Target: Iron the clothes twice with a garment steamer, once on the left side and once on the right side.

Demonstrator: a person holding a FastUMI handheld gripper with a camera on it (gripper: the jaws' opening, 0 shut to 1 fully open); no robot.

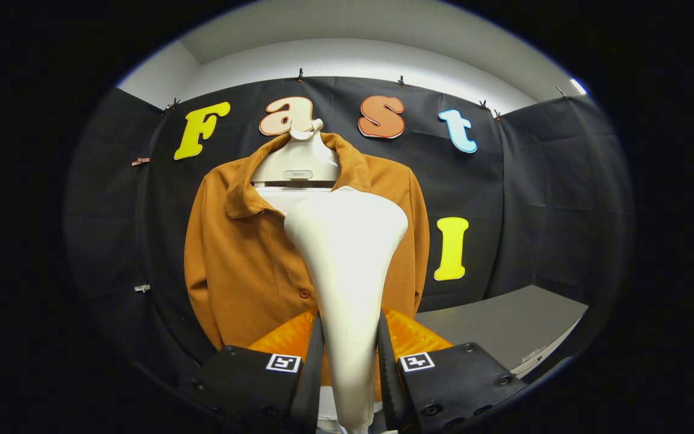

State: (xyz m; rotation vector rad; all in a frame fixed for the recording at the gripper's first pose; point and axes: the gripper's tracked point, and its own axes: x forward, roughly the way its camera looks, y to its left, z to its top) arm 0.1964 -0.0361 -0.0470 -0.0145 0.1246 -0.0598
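Note:
An orange-brown buttoned shirt (244,253) hangs on a white hanger (299,160) against the booth's black wall, straight ahead of me. A white garment steamer (347,253) stands upright between my fingers, its wide head up in front of the shirt's collar and chest. My gripper (350,355) is shut on the steamer's narrow handle, one finger pressing on each side. The steamer's head hides the middle of the shirt. I cannot tell whether the head touches the cloth.
A grey table (503,325) sits low to the right of the shirt, beyond my right finger. Black cloth walls close the booth on the left, back and right.

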